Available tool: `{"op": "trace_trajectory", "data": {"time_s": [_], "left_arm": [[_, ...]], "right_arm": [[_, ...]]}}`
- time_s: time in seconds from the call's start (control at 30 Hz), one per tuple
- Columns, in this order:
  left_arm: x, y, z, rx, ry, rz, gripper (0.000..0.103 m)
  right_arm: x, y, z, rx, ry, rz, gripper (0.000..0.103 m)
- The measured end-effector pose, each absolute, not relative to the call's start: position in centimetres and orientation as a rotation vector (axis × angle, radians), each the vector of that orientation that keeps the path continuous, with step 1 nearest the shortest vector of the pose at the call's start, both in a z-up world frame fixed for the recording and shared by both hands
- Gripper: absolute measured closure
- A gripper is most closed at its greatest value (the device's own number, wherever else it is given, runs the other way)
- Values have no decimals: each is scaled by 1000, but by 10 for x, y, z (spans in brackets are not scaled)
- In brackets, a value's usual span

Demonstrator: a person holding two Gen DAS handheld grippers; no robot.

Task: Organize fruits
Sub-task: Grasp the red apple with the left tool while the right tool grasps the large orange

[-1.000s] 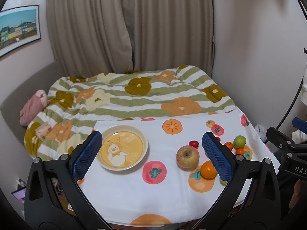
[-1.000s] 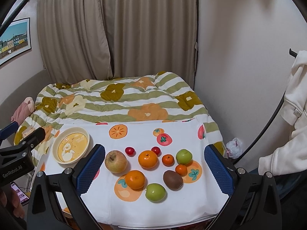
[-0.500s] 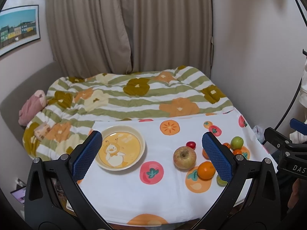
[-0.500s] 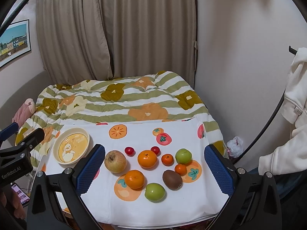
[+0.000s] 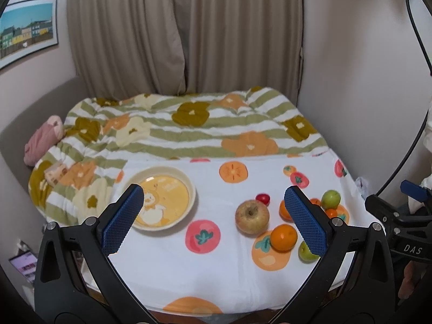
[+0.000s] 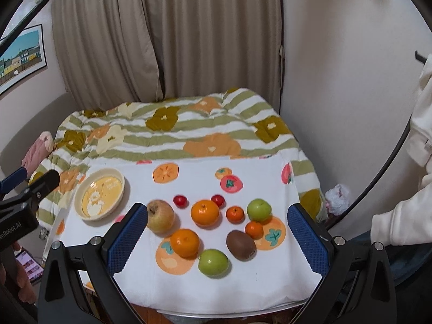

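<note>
While both grippers hang above the near edge of the table, nothing is yet in either one: the left gripper (image 5: 213, 216) stands wide, its blue pads framing bare cloth between the bowl and the apple, and the right gripper (image 6: 216, 232) is spread just as wide over the heap of fruit, touching none of it. Nearest the right gripper lie a green apple (image 6: 213, 262) and a brown kiwi (image 6: 240, 245), the kiwi's long axis running roughly left to right and slightly toward the near edge; just beyond sit an orange (image 6: 185, 243) and a small tangerine (image 6: 253, 229). Farther on come the big yellowish apple (image 6: 160, 216) at the left of the heap, a larger orange (image 6: 205, 213), another tangerine (image 6: 235, 214), a second green apple (image 6: 259, 209), and two small red fruits (image 6: 180, 201) at the far side. The empty yellow bowl (image 6: 81, 189) rests well left of the fruit, toward the far left corner of the white cloth (image 6: 189, 291). Judging from this, the fruit lies straight ahead of the right gripper and to the right of the left one, so the right is nearer to most pieces, while the left is closer to the bowl and the yellowish apple.
</note>
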State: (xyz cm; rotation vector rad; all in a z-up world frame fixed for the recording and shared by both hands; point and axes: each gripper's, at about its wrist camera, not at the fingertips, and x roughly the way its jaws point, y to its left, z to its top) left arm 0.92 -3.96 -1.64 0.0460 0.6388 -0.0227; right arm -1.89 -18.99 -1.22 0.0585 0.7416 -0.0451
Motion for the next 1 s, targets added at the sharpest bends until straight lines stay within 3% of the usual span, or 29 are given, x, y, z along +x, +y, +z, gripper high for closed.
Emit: {"op": "trace_trajectory", "data": {"time_s": [0.57,1.0], "left_arm": [[69,-66,-113,98,865,-49,0],[122,-82,-172,165,955,-241,0]], "right_arm": [[0,-217,-114,112,913,116,0],[24,-181,-155,-35,891,234,0]]}}
